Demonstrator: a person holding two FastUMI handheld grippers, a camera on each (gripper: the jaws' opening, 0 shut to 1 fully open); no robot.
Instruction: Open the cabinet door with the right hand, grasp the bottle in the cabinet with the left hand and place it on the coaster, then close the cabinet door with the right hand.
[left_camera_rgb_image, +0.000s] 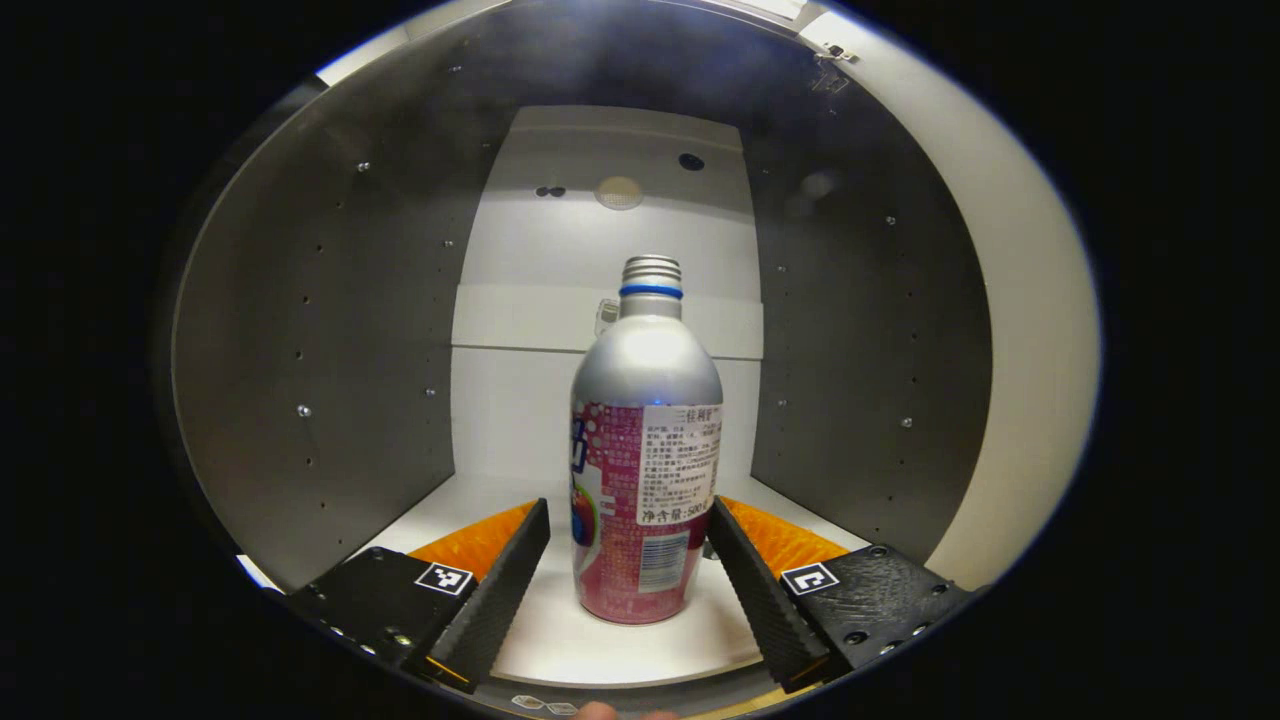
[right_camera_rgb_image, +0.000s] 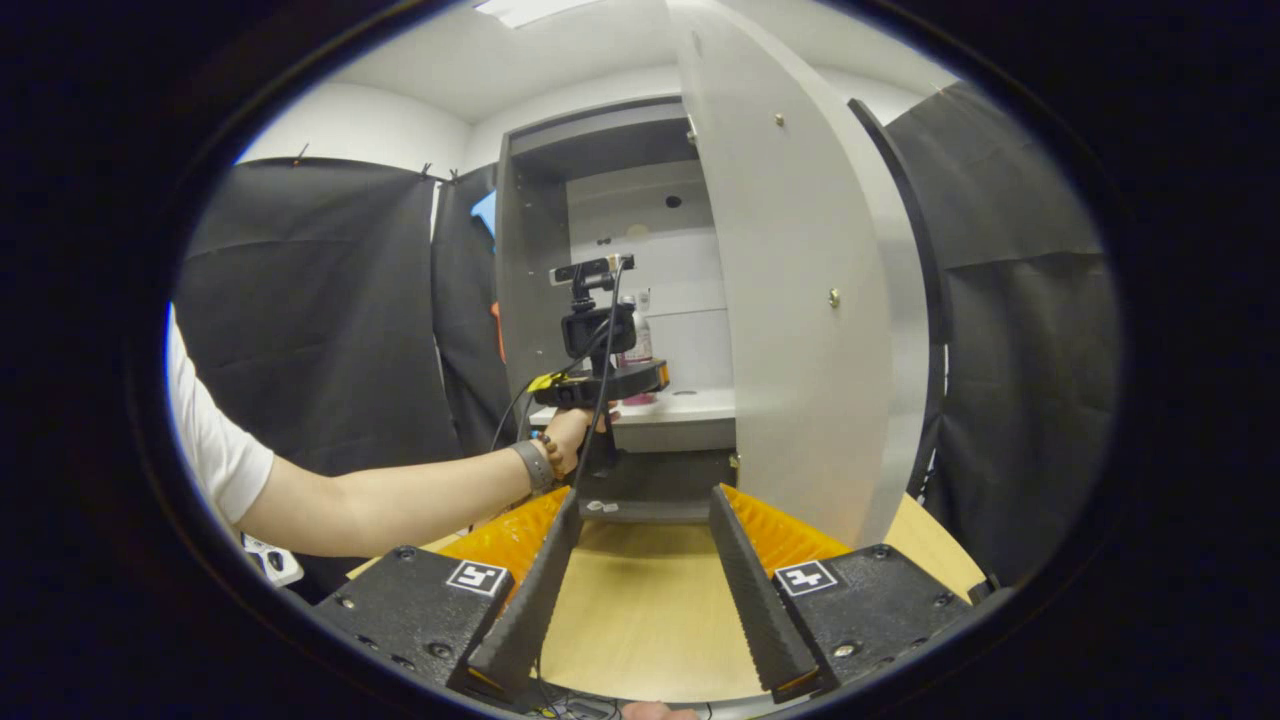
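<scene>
A silver metal bottle (left_camera_rgb_image: 645, 440) with a pink label and a blue neck ring stands upright on the white cabinet shelf (left_camera_rgb_image: 620, 650). My left gripper (left_camera_rgb_image: 628, 507) is open inside the cabinet, one finger on each side of the bottle's lower body with small gaps. In the right gripper view a hand holds that left gripper (right_camera_rgb_image: 632, 381) at the shelf, with the bottle (right_camera_rgb_image: 640, 345) just beyond it. The cabinet door (right_camera_rgb_image: 800, 300) is swung wide open. My right gripper (right_camera_rgb_image: 643, 495) is open above the wooden table (right_camera_rgb_image: 640, 600), holding nothing, left of the door.
Grey side walls (left_camera_rgb_image: 330, 380) and a white back panel (left_camera_rgb_image: 540, 250) close in the cabinet compartment. The person's bare forearm (right_camera_rgb_image: 400, 495) crosses from the left. Black cloth (right_camera_rgb_image: 300, 330) hangs on both sides of the cabinet.
</scene>
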